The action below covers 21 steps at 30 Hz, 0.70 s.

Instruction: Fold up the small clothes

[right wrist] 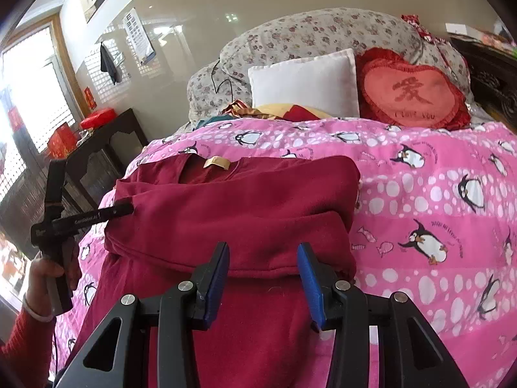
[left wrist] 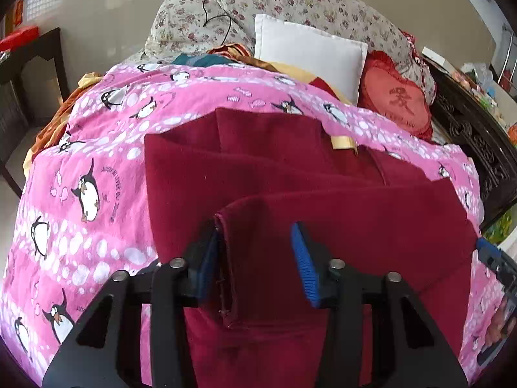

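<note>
A dark red garment (left wrist: 258,168) lies partly folded on the pink penguin quilt (left wrist: 97,161). My left gripper (left wrist: 255,258) is open, and a folded hem edge of the garment lies between its blue pads (left wrist: 303,265). In the right wrist view the same garment (right wrist: 242,194) shows its yellow neck label (right wrist: 217,162) at the far side. My right gripper (right wrist: 263,274) is open over the garment's near folded edge. The left gripper tool (right wrist: 64,220), held by a hand in a red sleeve, touches the garment's left side.
A white pillow (right wrist: 307,87), a red heart cushion (right wrist: 410,93) and floral pillows (right wrist: 307,35) lie at the head of the bed. A dark wooden side table (right wrist: 106,142) stands to the left. A carved dark headboard (left wrist: 468,135) runs along the right.
</note>
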Motion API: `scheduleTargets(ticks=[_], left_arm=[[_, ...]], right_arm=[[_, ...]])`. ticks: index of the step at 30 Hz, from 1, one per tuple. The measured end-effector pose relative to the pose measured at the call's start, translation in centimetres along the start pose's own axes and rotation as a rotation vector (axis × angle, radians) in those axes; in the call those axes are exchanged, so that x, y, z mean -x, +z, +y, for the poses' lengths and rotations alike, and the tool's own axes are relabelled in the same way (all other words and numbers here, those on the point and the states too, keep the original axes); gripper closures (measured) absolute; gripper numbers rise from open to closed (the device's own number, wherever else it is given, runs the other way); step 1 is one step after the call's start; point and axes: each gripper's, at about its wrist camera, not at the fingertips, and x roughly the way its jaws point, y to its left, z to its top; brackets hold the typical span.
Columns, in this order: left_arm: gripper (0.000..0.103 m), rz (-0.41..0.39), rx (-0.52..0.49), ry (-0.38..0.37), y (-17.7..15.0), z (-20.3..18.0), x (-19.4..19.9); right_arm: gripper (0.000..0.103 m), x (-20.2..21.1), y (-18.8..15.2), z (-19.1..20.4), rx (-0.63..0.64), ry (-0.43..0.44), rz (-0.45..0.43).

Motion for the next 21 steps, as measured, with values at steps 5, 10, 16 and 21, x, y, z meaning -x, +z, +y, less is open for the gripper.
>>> scheduleTargets(ticks=[5,10,16,21], left_arm=[[0.098,-0.043,-0.001,-0.020,1.7,0.7,2.2],[0.098,-0.083,0.077,0.023,2.6,3.7,2.4],[0.097,-0.060,0.080,0.028,0.6,4.4,-0.1],[0.087,-0.064,0.084,0.026,0.4,4.3,1.6]], right_arm=[[0.061,1.1,1.2,-0.2,-0.001,-0.014,-0.047],[0.061,-0.2,2.0,0.6,0.045,-0.070,-0.029],[0.061,-2.8,-1.8,1.2,0.197,-0.173,0.084],[0.061,0.2,-0.1,2.4,0.152,-0.112,0.037]])
